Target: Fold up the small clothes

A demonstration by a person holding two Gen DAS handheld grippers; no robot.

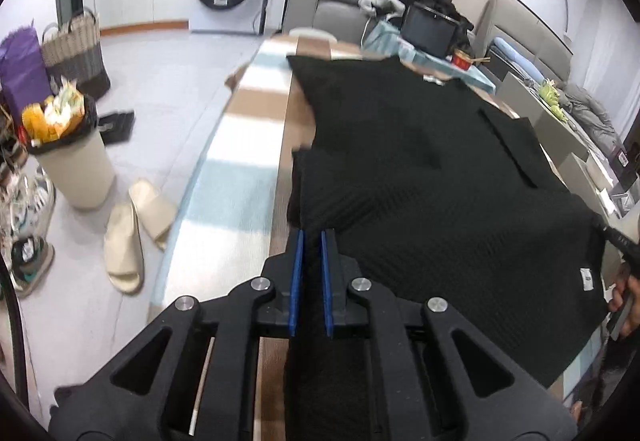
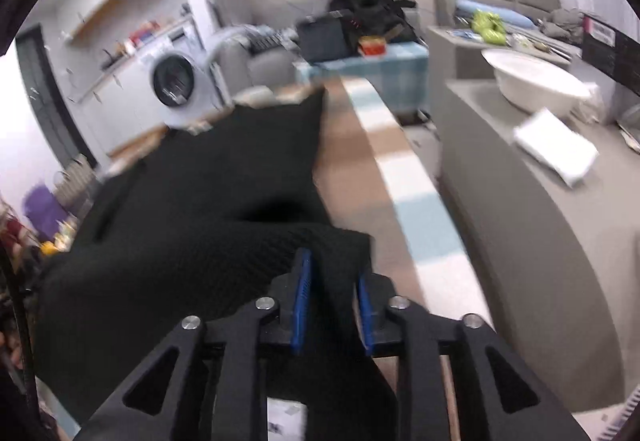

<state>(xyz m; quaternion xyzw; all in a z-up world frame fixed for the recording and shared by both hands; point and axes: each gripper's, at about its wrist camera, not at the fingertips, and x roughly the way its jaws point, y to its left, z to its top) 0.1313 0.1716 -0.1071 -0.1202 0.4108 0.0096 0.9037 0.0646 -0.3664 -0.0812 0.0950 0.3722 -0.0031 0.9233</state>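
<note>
The black ribbed knit garment [image 1: 420, 169] is pinched by the left gripper [image 1: 311, 241], bottom centre. Same cloth [image 2: 208, 177] is clamped in the right gripper [image 2: 332, 269], jaws nearly closed, over the striped tablecloth [image 2: 400, 177].

The right wrist view is smeared by motion blur, so the items on the far blue stand [image 2: 372, 61] cannot be told apart. The black garment [image 2: 208, 209] covers much of the counter [image 2: 360, 169] (its lower hem runs out of frame). In the left view, the right gripper [image 1: 618, 241] is mostly cut off at the edge.
</note>
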